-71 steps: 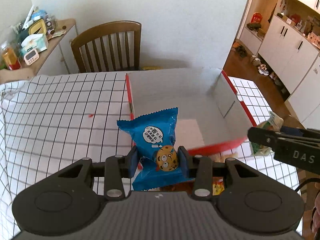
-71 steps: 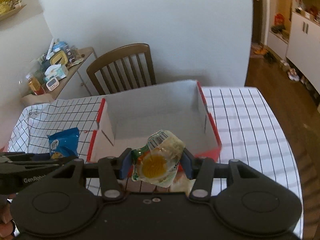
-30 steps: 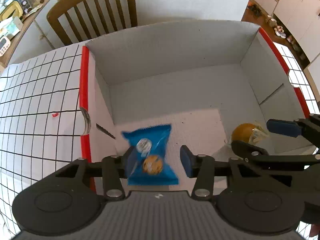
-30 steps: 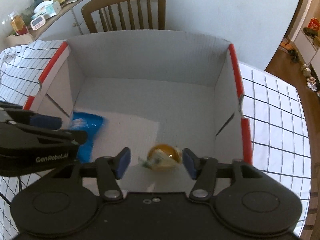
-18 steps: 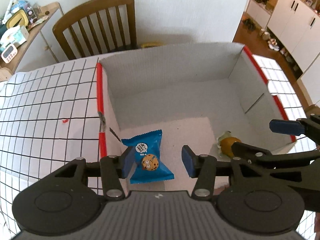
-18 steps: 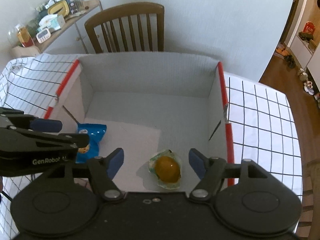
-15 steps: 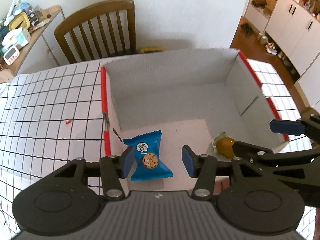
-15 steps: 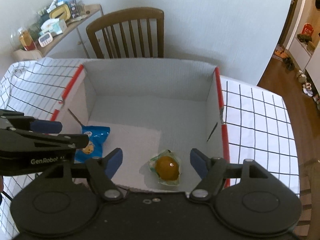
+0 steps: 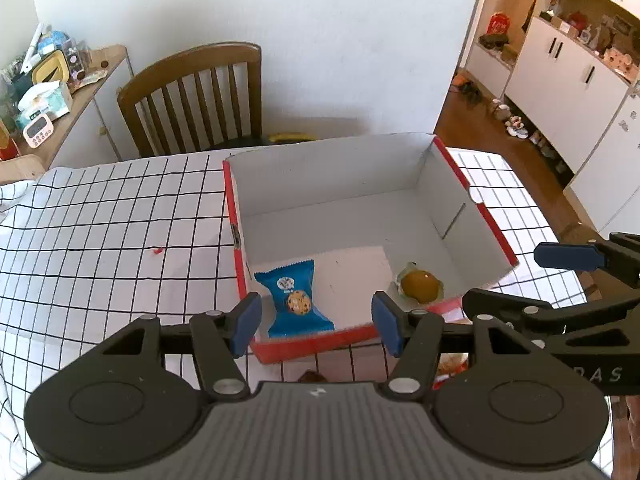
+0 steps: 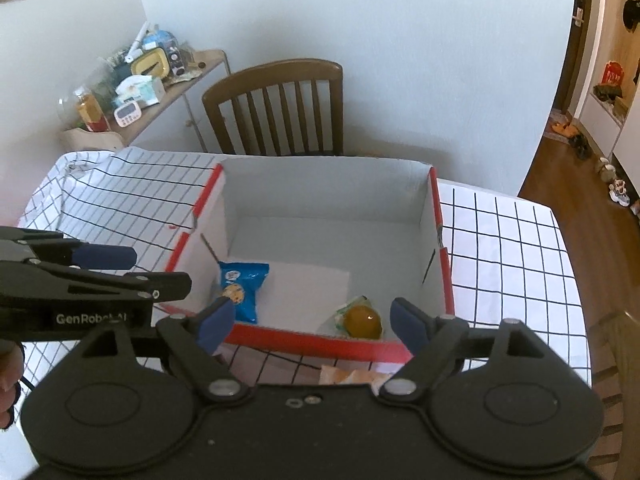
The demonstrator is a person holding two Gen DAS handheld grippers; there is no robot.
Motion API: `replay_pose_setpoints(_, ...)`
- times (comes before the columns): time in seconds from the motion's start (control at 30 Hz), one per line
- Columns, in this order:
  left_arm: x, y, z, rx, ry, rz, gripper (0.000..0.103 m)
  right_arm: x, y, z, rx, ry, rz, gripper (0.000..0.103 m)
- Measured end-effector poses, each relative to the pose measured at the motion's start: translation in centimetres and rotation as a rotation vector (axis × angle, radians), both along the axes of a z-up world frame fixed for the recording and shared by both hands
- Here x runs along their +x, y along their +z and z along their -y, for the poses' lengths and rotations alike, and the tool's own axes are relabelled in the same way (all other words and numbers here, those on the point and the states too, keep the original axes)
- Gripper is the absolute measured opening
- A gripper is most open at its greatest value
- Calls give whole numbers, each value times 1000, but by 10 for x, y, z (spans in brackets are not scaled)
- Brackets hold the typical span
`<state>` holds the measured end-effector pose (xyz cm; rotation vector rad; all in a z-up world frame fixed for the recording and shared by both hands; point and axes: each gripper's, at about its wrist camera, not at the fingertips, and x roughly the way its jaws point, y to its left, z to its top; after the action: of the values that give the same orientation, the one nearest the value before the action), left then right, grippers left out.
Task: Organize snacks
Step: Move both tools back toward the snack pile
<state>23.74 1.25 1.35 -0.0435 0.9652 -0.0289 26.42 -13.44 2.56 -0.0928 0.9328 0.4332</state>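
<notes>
Left wrist view shows the left gripper (image 9: 316, 322) with its blue fingers (image 9: 245, 322) spread apart and nothing between them; they have just been opening. Beyond them the blue cookie packet (image 9: 295, 300) lies flat on the floor of the red-edged box (image 9: 486, 224), in its near left corner. In the near right corner sits the yellow jelly cup (image 9: 418, 285), apart from the packet. Right wrist view shows the right gripper (image 10: 312, 322) with its fingers (image 10: 406, 322) standing wide, also just opened further, and empty; the jelly cup lies beyond them inside the box. The box stands on the counter (image 9: 100, 220), which has a checked cloth. A wooden chair (image 9: 196, 96) stands behind the counter against the wall.
</notes>
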Motion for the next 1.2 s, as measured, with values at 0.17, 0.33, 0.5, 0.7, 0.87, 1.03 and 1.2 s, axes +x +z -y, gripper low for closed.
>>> replay_pose_setpoints(0.17, -25, 7, -3, -19, -11, 24, 62, -23, 11, 1, 30, 4, 31, 95)
replay_pose_setpoints(0.33, -52, 9, -5, -39, -25, 44, 71, -45, 15, 3, 67, 10, 34, 97)
replay_pose_setpoints(0.5, -78, 5, -8, -66, -28, 53, 80, -70, 13, 6, 98, 7, 29, 100)
replay_pose_setpoints(0.7, -101, -8, -16, -105, -19, 28, 83, -95, 4, 13, 145, -11, 9, 102)
replay_pose_setpoints(0.87, -120, -20, -23, -132, -9, 1, 84, -111, -14, 20, 148, -35, -20, 102)
replay_pose_setpoints(1.03, -133, -41, -23, -104, 2, -44, 84, -122, -34, 27, 138, -56, -47, 102)
replay_pose_setpoints(1.2, -134, -72, -21, -89, 31, -120, 84, -124, -57, 29, 111, -56, -76, 99)
